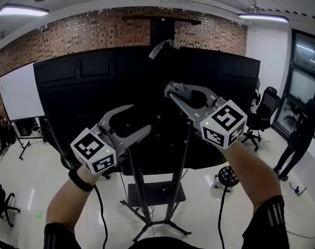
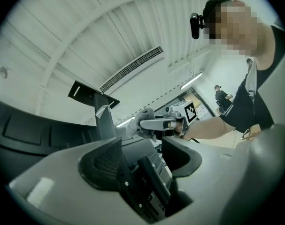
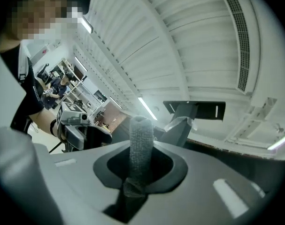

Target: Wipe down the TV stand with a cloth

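A large black TV (image 1: 95,97) on its black TV stand (image 1: 181,160) fills the middle of the head view, seen from the back. A grey bracket (image 1: 161,48) juts out above its top edge. My right gripper (image 1: 170,91) is raised in front of the screen's back and is shut on a rolled grey cloth (image 3: 141,144), which stands up between its jaws. My left gripper (image 1: 140,118) is lower and to the left, open with nothing between its fingers. From the left gripper view, the cloth (image 2: 141,121) shows at the right gripper's tip.
A whiteboard (image 1: 17,95) stands at the left before a brick wall (image 1: 95,30). Office chairs (image 1: 263,113) and a standing person (image 1: 300,134) are at the right. A round object (image 1: 227,176) lies on the floor by the stand's base (image 1: 152,193).
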The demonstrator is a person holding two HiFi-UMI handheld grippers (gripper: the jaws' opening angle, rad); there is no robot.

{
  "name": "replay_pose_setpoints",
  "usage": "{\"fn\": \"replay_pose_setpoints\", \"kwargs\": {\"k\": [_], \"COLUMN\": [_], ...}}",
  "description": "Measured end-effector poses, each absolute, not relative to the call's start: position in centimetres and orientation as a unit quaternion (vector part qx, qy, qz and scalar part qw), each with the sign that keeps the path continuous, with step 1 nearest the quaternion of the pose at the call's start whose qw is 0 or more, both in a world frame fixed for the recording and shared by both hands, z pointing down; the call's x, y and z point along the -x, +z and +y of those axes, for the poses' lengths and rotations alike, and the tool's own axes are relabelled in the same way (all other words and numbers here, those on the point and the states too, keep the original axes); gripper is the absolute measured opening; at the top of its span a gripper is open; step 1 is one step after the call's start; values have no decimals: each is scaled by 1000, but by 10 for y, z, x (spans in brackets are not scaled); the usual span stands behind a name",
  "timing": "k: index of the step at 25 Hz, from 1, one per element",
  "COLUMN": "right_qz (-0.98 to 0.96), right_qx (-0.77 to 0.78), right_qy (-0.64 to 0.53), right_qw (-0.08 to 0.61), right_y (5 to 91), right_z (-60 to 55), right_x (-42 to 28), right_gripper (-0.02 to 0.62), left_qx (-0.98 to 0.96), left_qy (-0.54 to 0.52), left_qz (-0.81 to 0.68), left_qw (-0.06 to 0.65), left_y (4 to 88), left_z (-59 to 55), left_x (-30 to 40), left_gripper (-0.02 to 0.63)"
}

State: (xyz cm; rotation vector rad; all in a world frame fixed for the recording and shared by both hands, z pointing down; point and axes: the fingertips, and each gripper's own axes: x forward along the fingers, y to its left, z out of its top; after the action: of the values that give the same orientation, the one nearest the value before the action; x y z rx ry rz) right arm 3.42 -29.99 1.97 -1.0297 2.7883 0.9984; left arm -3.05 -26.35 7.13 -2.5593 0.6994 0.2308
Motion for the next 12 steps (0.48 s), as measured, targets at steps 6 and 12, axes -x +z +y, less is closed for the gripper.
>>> {"fn": "replay_pose_setpoints", "kwargs": {"k": [6, 12], "right_qz": [848, 789], "right_qx": [357, 391], "right_qy": [391, 471], "right_qw": [-22, -44], "right_y": [-47, -125], "right_z": [-331, -359], "right_x": [-27, -18], "right_gripper": [63, 61], "left_qx": [923, 912], "left_qy": [80, 84], "left_qz": [270, 279], "left_qw": [263, 290], "left_y": [18, -35], "left_z": [-296, -321], "left_x": [26, 17], "left_gripper": [293, 288]}}
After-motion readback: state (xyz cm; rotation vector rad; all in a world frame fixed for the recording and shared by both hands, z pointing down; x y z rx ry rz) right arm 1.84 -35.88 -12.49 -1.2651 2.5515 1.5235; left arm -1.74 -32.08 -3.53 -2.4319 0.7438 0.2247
